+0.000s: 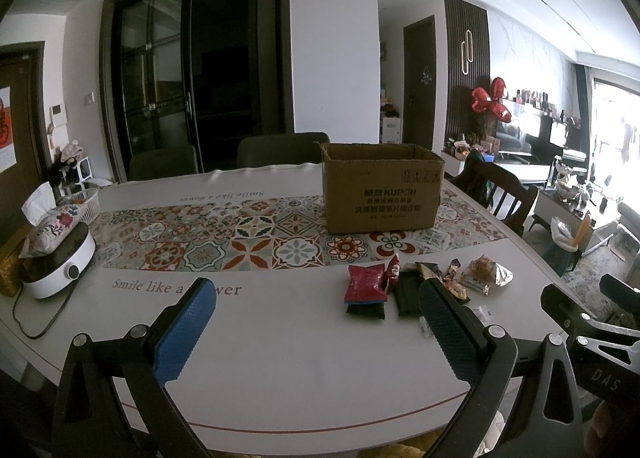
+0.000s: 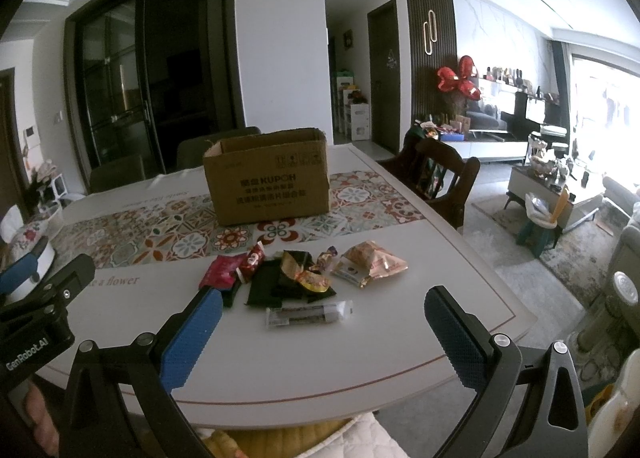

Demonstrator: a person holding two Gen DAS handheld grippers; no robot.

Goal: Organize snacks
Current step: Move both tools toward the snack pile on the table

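A pile of snack packets lies on the white table near its front right. It holds a red packet, dark green packets, a gold-wrapped pastry and a clear-wrapped bar. An open cardboard box stands behind the pile on the patterned runner. My left gripper is open and empty, held above the table left of the pile. My right gripper is open and empty, just in front of the clear-wrapped bar.
A white round appliance with a floral tissue pouch on top sits at the table's left end, its cord trailing forward. Chairs stand behind the table and a wooden chair at its right side.
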